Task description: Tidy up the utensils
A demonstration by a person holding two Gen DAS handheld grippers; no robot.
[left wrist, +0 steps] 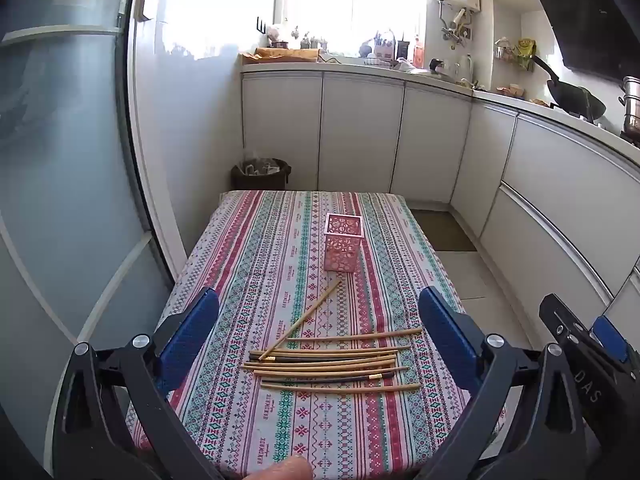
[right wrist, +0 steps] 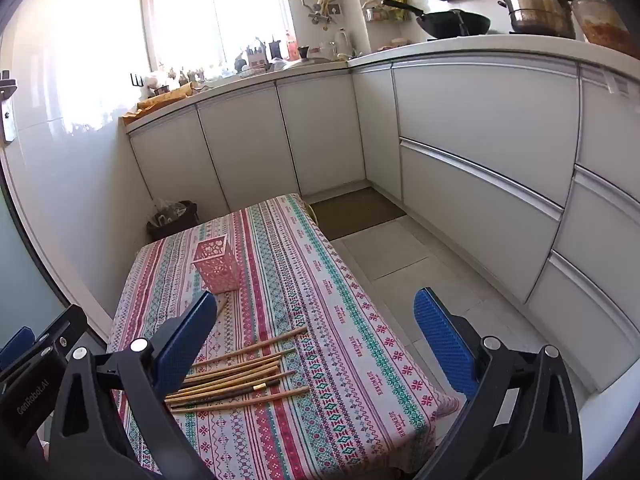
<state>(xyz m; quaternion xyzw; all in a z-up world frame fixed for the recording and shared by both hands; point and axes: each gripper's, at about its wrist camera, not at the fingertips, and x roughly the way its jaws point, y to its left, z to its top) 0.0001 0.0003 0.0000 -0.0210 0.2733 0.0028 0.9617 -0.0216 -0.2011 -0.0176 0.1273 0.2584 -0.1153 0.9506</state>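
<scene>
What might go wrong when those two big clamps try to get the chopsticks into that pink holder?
The chopsticks lie packed side by side, flat on the tablecloth, so the wide-open left gripper could pinch several at once or scrape the cloth. The pink holder looks light and has a narrow mouth; a tilted stick might tip it. One chopstick lies askew across the pile, so lifting others may roll it.

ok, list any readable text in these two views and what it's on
"DAS": black body of the right gripper, left wrist view.
"GenRobot.AI": black body of the left gripper, right wrist view.
"HANDMADE": repeated on the striped patterned tablecloth; smaller line under it is too small to read.
Countertop packaging: blurred, unreadable.
</scene>
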